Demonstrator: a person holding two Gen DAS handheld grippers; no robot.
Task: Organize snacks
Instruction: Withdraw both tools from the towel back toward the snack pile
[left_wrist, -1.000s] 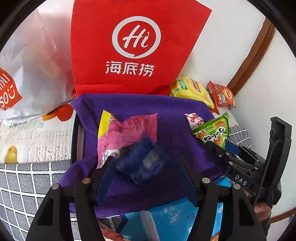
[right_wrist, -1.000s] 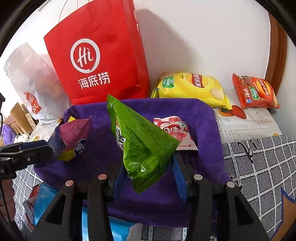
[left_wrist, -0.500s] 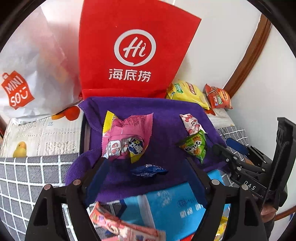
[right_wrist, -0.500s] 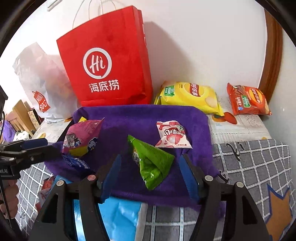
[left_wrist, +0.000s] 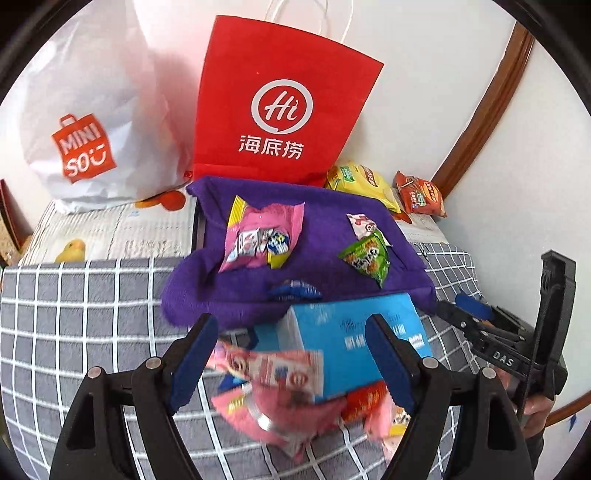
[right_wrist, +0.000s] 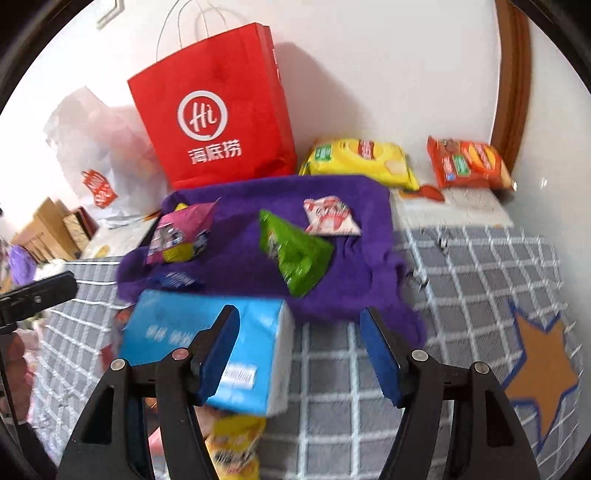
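A purple cloth (left_wrist: 332, 225) (right_wrist: 354, 258) carries a pink packet (left_wrist: 262, 236) (right_wrist: 181, 236), a green packet (left_wrist: 367, 256) (right_wrist: 295, 254), a small white-and-red packet (left_wrist: 364, 225) (right_wrist: 330, 218) and a small blue packet (left_wrist: 293, 290) (right_wrist: 177, 280). My left gripper (left_wrist: 291, 354) is open and empty, back from the cloth, over a blue box (left_wrist: 354, 343) and a blurred heap of pink and red snacks (left_wrist: 288, 402). My right gripper (right_wrist: 301, 332) is open too, holding nothing, in front of the cloth's near edge beside the blue box (right_wrist: 170, 336).
A red paper bag (left_wrist: 280, 103) (right_wrist: 214, 122) and a white plastic bag (left_wrist: 81, 122) stand against the wall. Yellow chips (right_wrist: 358, 162) and orange chips (right_wrist: 467, 162) lie at the back right. A grey checked cover (right_wrist: 480, 280) spreads around.
The left gripper let the small blue packet drop onto the cloth and the right let go of the green packet. Both opened wider and drew back and up from the cloth.
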